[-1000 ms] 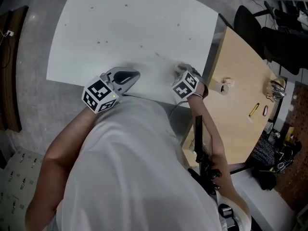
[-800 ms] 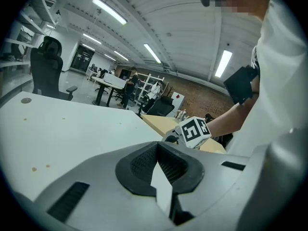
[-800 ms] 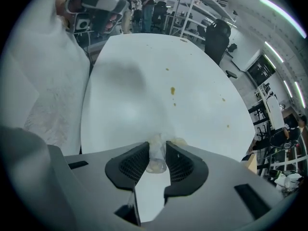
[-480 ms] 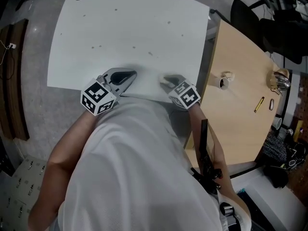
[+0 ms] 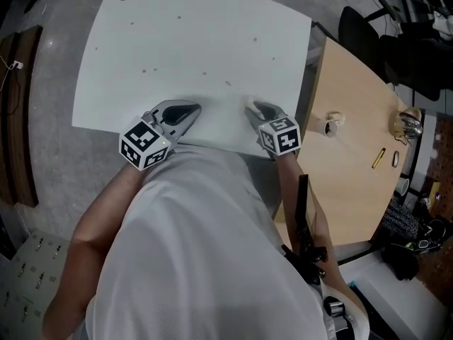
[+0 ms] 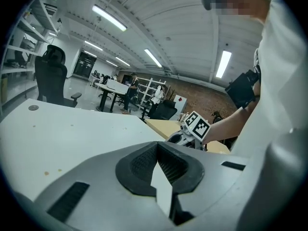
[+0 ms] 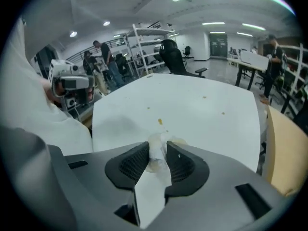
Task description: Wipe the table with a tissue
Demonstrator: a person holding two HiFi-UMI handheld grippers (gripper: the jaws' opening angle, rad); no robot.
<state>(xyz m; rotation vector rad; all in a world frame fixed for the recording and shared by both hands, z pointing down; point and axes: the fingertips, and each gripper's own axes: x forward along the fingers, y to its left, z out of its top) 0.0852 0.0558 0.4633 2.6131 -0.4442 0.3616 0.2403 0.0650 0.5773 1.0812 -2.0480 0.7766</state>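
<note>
The right claw (image 7: 158, 154) is closed tight on a small wad of white tissue (image 7: 155, 148). The tissue sits right between its two dark pads, and a bit pokes out past the tips. This claw tips down toward the white table (image 5: 212, 41), with its tips over the near edge. I cannot tell if the tissue touches the table. A small yellow spot (image 7: 160, 122) lies on the table just ahead of the tips. The right arm reaches out along the person's side, and the marker cube (image 5: 280, 134) sits behind the jaws.

The left claw (image 5: 195, 109) is closed too, with its jaws together and nothing in them. It lies flatter and points across the table near the same edge. The right claw is off to its right, well apart. A wooden table (image 5: 354, 126) stands beyond the right claw, on its right side.
</note>
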